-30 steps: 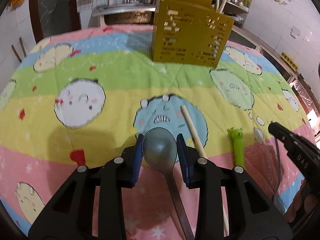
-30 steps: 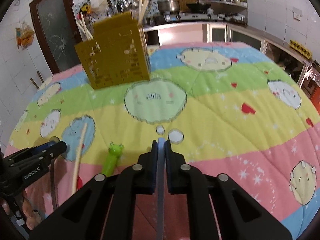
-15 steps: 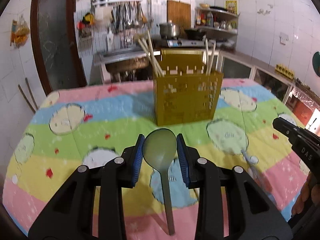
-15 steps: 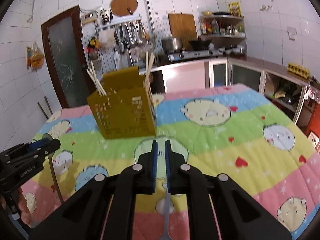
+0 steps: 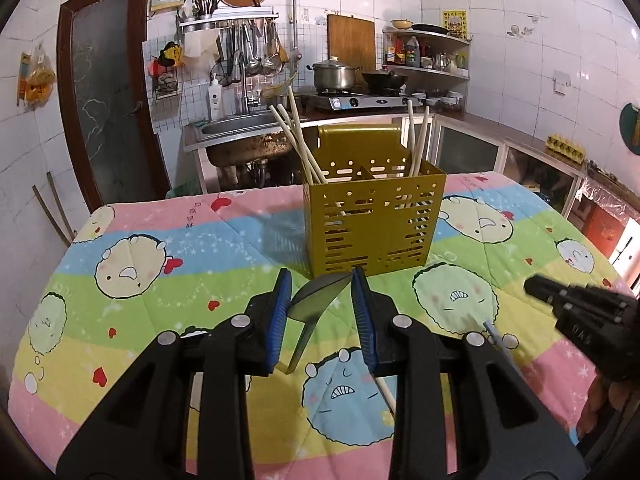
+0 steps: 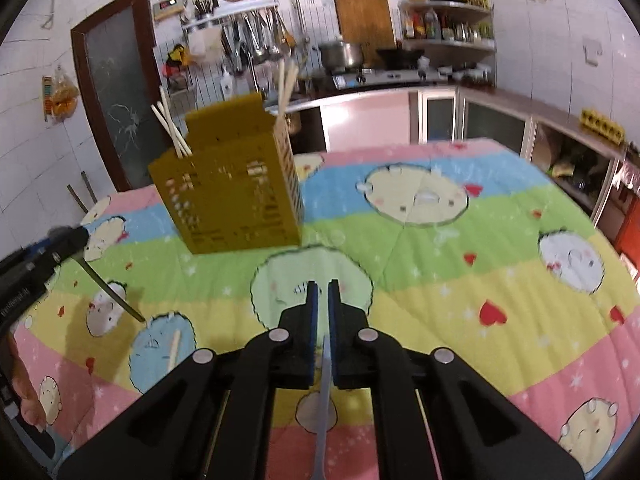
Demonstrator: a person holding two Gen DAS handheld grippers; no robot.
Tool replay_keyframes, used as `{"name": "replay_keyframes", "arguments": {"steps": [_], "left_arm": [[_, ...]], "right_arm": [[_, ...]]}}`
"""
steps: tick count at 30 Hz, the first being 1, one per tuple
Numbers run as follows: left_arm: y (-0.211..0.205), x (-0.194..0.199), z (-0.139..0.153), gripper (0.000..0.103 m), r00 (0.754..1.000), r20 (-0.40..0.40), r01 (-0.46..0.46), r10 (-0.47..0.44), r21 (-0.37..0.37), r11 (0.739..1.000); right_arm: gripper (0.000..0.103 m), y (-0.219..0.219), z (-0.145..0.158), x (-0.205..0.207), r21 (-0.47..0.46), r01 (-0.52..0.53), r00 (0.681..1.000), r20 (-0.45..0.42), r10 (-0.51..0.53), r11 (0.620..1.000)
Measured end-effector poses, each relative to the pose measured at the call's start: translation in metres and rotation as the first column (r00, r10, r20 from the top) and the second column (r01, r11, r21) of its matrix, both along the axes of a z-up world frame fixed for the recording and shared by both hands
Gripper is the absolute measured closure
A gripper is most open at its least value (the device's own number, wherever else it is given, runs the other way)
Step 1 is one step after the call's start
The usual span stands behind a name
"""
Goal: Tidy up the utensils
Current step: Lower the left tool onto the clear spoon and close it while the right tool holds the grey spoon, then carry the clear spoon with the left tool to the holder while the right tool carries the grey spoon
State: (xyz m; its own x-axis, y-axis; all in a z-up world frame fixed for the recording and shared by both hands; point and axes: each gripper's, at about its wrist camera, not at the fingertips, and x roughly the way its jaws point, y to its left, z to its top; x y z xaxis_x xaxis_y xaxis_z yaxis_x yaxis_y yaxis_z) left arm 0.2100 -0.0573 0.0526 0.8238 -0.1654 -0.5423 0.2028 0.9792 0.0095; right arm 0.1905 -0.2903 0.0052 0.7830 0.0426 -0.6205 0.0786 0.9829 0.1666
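My left gripper (image 5: 322, 300) is shut on a metal spoon (image 5: 314, 306), bowl tilted between the blue pads, handle hanging down above the cloth. It hangs a little short of the yellow perforated utensil holder (image 5: 374, 228), which holds several chopsticks. My right gripper (image 6: 323, 312) is shut on a thin grey-blue utensil handle (image 6: 325, 392) that hangs down; its head is hidden. In the right wrist view the holder (image 6: 232, 200) is at the far left, and the left gripper (image 6: 44, 256) with the spoon handle (image 6: 110, 292) is at the left edge.
A loose chopstick (image 5: 384, 390) lies on the striped cartoon tablecloth (image 5: 160, 280) under the left gripper; it also shows in the right wrist view (image 6: 174, 350). A sink (image 5: 236, 128), a stove and shelves stand behind the table. A door (image 5: 104, 92) is at the back left.
Both grippers have risen from the cloth with their utensils and tilted up toward the holder. The spoon's bowl has turned on edge in the left gripper.
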Motion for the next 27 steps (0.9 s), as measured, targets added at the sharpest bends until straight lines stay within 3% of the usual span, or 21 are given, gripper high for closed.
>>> {"name": "replay_keyframes", "arguments": {"steps": [1,4,9,15,24,27], "left_arm": [[0.002,0.001,0.001,0.073,1.000,-0.003,-0.002,0.001,-0.009,1.000],[0.008,0.005,0.002,0.073,1.000,-0.014,-0.009,0.009,-0.031,0.999],[0.015,0.006,0.002,0.074,1.000,-0.014,-0.025,0.024,-0.049,0.999],[0.016,0.007,0.001,0.074,0.999,-0.011,-0.030,0.030,-0.051,0.998],[0.025,0.025,0.006,0.074,0.999,-0.021,-0.038,0.036,-0.082,0.996],[0.028,0.034,0.009,0.074,0.999,-0.026,-0.036,0.033,-0.098,0.995]], "right_arm": [[0.095,0.000,-0.003,0.001,-0.007,0.004,1.000,-0.013,-0.004,1.000],[0.052,0.000,-0.011,0.003,-0.011,0.010,0.999,-0.035,-0.010,1.000],[0.055,0.006,-0.028,0.013,-0.044,-0.007,0.993,-0.115,0.002,0.999],[0.071,0.014,-0.050,0.026,-0.082,-0.032,0.975,-0.221,0.013,0.996],[0.082,0.018,-0.060,0.032,-0.098,-0.039,0.963,-0.270,0.012,0.994],[0.093,0.019,-0.060,0.036,-0.108,-0.040,0.960,-0.280,0.009,0.993]]}}
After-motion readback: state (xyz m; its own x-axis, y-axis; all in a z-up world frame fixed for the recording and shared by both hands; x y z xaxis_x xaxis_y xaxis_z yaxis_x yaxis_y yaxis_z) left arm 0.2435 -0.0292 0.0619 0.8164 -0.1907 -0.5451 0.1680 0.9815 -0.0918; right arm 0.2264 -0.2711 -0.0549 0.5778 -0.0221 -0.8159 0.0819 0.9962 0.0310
